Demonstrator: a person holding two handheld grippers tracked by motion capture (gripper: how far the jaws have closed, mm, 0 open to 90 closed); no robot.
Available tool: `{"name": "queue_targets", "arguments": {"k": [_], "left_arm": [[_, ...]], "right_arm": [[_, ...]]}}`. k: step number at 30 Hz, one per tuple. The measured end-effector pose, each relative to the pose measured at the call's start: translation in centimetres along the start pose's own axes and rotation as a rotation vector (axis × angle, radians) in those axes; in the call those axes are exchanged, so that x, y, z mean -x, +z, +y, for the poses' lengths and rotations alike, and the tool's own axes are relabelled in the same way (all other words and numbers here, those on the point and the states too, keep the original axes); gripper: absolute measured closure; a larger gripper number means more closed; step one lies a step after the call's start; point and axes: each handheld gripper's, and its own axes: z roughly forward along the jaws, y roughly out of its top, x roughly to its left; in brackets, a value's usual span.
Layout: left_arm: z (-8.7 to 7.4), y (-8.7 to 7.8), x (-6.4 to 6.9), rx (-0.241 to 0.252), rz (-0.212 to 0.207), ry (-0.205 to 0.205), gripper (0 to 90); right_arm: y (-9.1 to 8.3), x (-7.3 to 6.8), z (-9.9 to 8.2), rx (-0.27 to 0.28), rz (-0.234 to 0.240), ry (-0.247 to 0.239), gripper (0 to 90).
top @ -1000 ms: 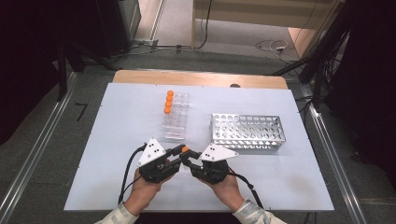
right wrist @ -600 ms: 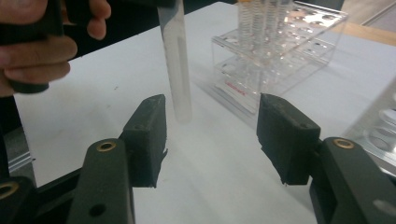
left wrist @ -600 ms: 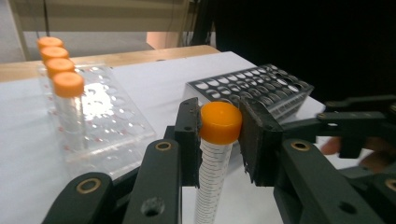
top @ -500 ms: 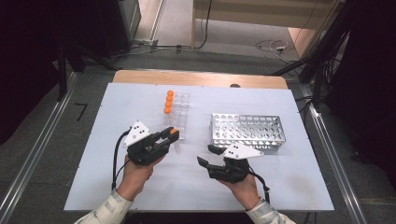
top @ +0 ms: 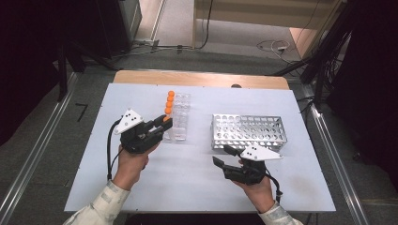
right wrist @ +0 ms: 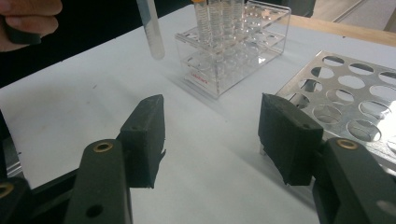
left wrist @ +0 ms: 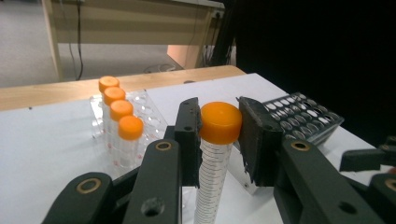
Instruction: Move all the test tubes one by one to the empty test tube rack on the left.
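Four orange-capped tubes (left wrist: 120, 122) stand in a row along one side of the clear plastic rack (top: 180, 119), and a fifth tube (left wrist: 215, 154) hangs in the left gripper (top: 159, 127), whose jaws are clamped on its orange cap (left wrist: 220, 122). The grip sits high, on the cap rather than the graduated body, which leaves the whole length of the tube free below the pads; that looks like the sensible hold for lowering it into a hole. In the right gripper view the tube's rounded bottom (right wrist: 153, 32) hangs clear of the white table (top: 187, 187), just beside the clear rack.

The right gripper (top: 224, 156) holds nothing. Its jaws have just been opening and now stand apart with only bare table between them (the view along them shows that gap plainly). It waits close to the near left corner of the perforated metal rack (top: 247, 131), probably where a tube would be set in.
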Motion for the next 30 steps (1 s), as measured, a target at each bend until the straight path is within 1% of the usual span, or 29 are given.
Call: {"name": "queue_targets", "arguments": {"k": [4,9,16,21,26,28,30], "left_arm": [[0.8,0.4,-0.5,0.014,0.029,0.002,69.7],[1.4,1.0,-1.2,0.015,0.061,0.002,69.7],[1.7,1.4,-1.9,0.016,0.091,0.003,69.7],[1.8,1.9,-2.4,0.023,0.106,-0.009,69.7],[1.7,2.4,-2.7,0.022,0.129,0.002,69.7],[1.7,2.6,-2.7,0.028,0.131,0.007,69.7],[1.6,2.9,-2.8,0.024,0.134,0.009,69.7]], "right_arm": [[-0.1,0.0,0.0,0.001,-0.002,0.004,39.7],[-0.2,0.1,0.1,0.005,-0.003,0.010,39.8],[-0.2,0.1,0.1,0.006,-0.002,0.008,39.8],[-0.2,0.1,0.1,0.008,-0.007,0.007,39.4],[-0.1,0.1,0.1,0.006,-0.006,0.011,38.7],[-0.1,0.1,0.1,0.006,-0.006,0.011,38.1],[-0.1,0.2,0.1,0.008,-0.009,0.008,36.8]]}}
